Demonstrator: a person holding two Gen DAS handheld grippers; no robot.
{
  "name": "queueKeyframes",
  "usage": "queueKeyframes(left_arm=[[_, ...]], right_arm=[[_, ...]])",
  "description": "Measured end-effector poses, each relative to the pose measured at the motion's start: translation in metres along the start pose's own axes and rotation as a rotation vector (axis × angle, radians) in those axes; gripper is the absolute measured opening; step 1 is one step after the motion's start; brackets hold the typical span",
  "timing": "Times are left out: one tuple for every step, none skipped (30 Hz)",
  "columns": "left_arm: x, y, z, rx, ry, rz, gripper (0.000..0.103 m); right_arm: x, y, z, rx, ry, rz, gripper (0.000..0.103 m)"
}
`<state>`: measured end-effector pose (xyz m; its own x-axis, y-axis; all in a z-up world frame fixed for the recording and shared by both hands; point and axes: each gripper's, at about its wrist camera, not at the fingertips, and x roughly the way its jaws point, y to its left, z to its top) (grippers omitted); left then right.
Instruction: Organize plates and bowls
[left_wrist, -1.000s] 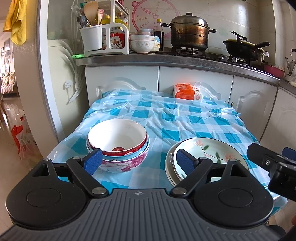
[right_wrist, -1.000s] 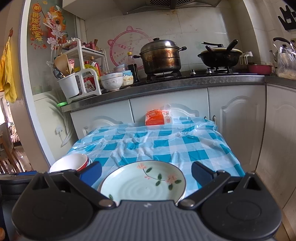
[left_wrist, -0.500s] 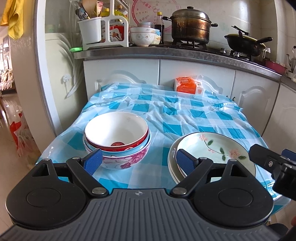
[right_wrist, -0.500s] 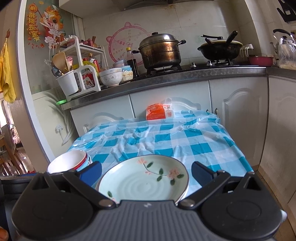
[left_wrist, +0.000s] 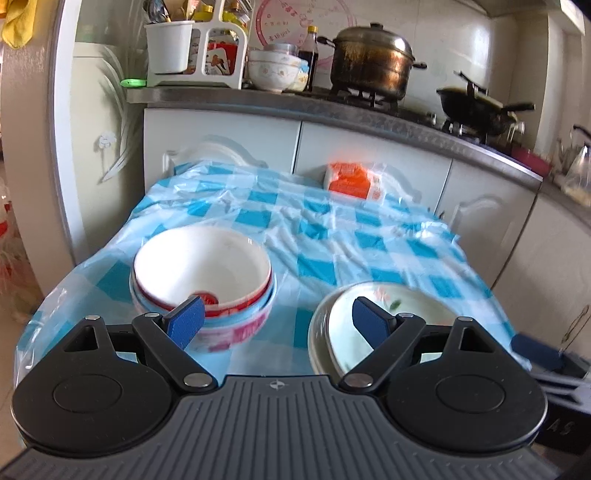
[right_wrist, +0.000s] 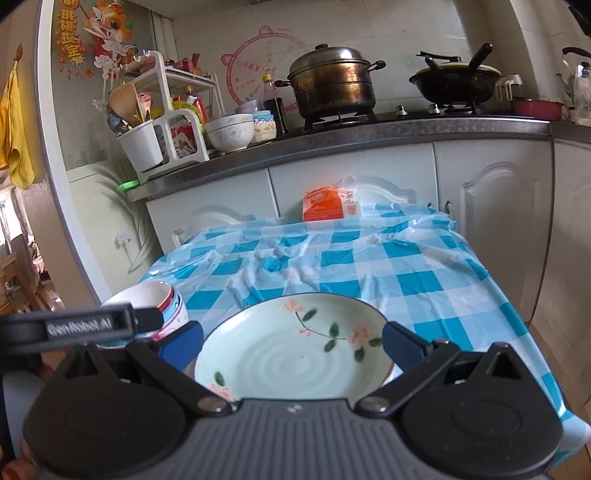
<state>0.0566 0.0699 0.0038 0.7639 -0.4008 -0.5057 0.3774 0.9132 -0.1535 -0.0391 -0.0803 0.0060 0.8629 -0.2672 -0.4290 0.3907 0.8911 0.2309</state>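
Observation:
A stack of bowls (left_wrist: 201, 266) stands at the front left of the blue checked table: a white bowl with a red rim on top, a flowered one at the bottom. To its right lies a stack of plates (left_wrist: 406, 306), the top one pale green with painted flowers (right_wrist: 295, 354). My left gripper (left_wrist: 277, 317) hovers open before the gap between bowls and plates, holding nothing. My right gripper (right_wrist: 292, 343) is open, its blue pads on either side of the green plate, above its near part. The bowls (right_wrist: 155, 299) show at the left, behind the left gripper's body (right_wrist: 85, 325).
An orange packet (right_wrist: 330, 205) lies at the table's far edge against white cabinets. The counter (right_wrist: 332, 133) behind carries a steel pot (right_wrist: 334, 85), a black wok (right_wrist: 454, 83), a white bowl (right_wrist: 231, 131) and a utensil rack (right_wrist: 162, 122). The tablecloth (left_wrist: 332, 236) is wrinkled.
Both views have shifted and the left one is tilted and blurred with motion. The green plate looks larger in the right view, and the left gripper's body has come into that view.

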Motion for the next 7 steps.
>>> queueKeyframes(left_arm=[[0.001, 0.002, 0.006, -0.015, -0.008, 0.0, 0.103], [0.001, 0.004, 0.011, -0.032, -0.018, 0.002, 0.103], [0.004, 0.008, 0.019, -0.05, -0.025, 0.003, 0.103], [0.005, 0.012, 0.027, -0.073, -0.034, 0.009, 0.103], [0.008, 0.016, 0.034, -0.103, -0.047, 0.019, 0.103], [0.012, 0.022, 0.043, -0.139, -0.059, 0.032, 0.103], [0.016, 0.028, 0.052, -0.175, -0.069, 0.046, 0.103]], right_arm=[[0.002, -0.001, 0.002, 0.0, 0.004, 0.004, 0.102], [0.004, -0.002, 0.005, -0.003, 0.01, 0.007, 0.102], [0.007, -0.003, 0.008, -0.005, 0.017, 0.013, 0.102], [0.01, -0.006, 0.011, -0.006, 0.026, 0.024, 0.102], [0.014, -0.008, 0.015, -0.008, 0.033, 0.037, 0.102], [0.017, -0.011, 0.018, -0.008, 0.036, 0.047, 0.102], [0.02, -0.015, 0.022, -0.004, 0.035, 0.052, 0.102]])
